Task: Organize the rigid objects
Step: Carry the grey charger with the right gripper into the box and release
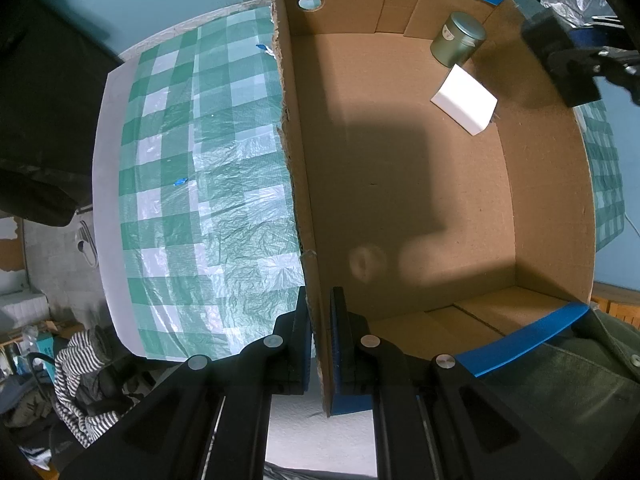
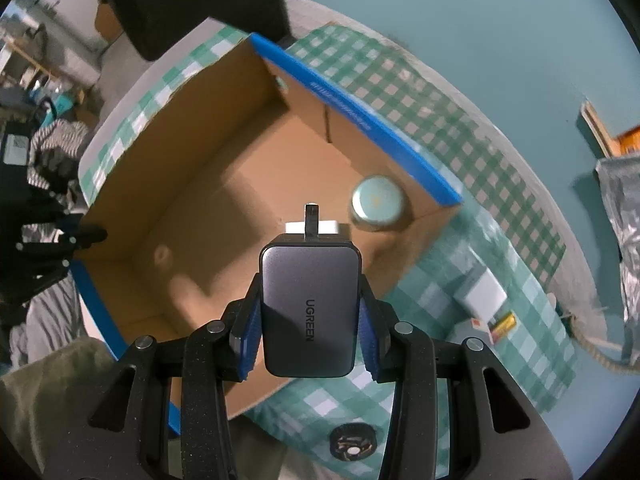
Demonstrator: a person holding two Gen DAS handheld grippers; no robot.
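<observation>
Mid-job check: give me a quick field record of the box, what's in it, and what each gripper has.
box: open cardboard box on the checked tablecloth
in box: green tin and white block, at one corner
left gripper: shut on the box wall
right gripper: shut on grey charger, above the box
outside box: white item and round black item, on the cloth
</observation>
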